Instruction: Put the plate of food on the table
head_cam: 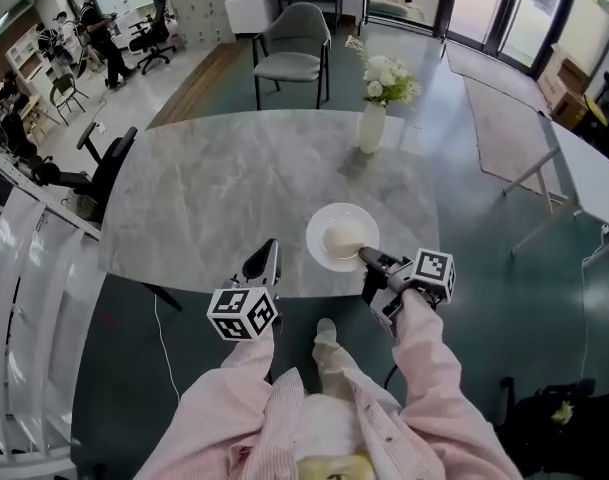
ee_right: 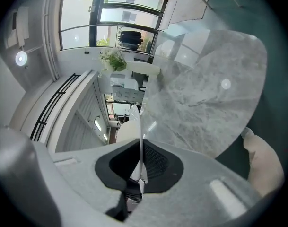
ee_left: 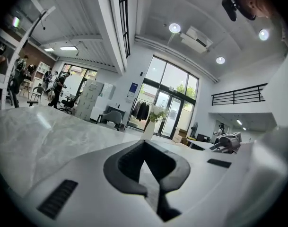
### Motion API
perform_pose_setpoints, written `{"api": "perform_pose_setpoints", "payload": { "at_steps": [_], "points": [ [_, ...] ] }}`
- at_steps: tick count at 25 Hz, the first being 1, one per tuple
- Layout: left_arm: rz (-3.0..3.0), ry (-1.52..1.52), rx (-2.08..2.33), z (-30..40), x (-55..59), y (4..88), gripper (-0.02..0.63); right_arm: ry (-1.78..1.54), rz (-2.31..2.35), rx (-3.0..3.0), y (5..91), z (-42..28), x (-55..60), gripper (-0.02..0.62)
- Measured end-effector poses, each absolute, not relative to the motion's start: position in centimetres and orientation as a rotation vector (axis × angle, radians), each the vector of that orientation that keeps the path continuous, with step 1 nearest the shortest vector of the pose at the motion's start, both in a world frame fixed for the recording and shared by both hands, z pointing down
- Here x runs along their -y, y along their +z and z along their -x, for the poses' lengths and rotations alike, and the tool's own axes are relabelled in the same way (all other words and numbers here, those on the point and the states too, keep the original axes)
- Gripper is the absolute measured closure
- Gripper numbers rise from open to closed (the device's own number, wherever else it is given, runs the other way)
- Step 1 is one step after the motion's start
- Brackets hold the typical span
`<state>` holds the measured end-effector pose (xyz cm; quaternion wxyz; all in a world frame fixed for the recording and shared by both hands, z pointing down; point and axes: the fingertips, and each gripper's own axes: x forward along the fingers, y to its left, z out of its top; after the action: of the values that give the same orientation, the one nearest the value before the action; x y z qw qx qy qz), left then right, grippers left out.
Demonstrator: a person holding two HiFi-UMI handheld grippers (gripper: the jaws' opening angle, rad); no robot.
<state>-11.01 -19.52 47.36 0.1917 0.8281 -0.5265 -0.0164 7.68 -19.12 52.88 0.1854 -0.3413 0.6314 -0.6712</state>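
My tongs (ee_right: 141,169) are clamped on the rim of the plate (ee_right: 136,122), which I see edge-on as a thin white line rising from the pads. The view is rolled, so the marble surface (ee_right: 214,93) fills the right side. Flowers (ee_right: 113,59) stand at its far edge.

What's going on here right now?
A person is working two handheld grippers. The right gripper is clamped on the rim of the plate with a pale bun-like food, held over the near edge of the marble table; whether it has touched down isn't clear. The left gripper holds nothing.
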Motion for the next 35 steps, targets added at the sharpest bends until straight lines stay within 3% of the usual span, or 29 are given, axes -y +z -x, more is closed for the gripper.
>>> {"api": "perform_pose_setpoints", "payload": {
  "at_steps": [19, 35],
  "points": [
    [-2.100, 0.132, 1.422, 10.0, 33.4, 57.4, 0.615, -1.969, 1.023, -1.853, 60.5, -6.6, 35.8, 0.578],
    [-1.966, 0.216, 1.362, 9.8, 35.4, 63.9, 0.615, -2.071, 1.070, -1.784, 66.7, -5.3, 38.8, 0.578]
  ]
}}
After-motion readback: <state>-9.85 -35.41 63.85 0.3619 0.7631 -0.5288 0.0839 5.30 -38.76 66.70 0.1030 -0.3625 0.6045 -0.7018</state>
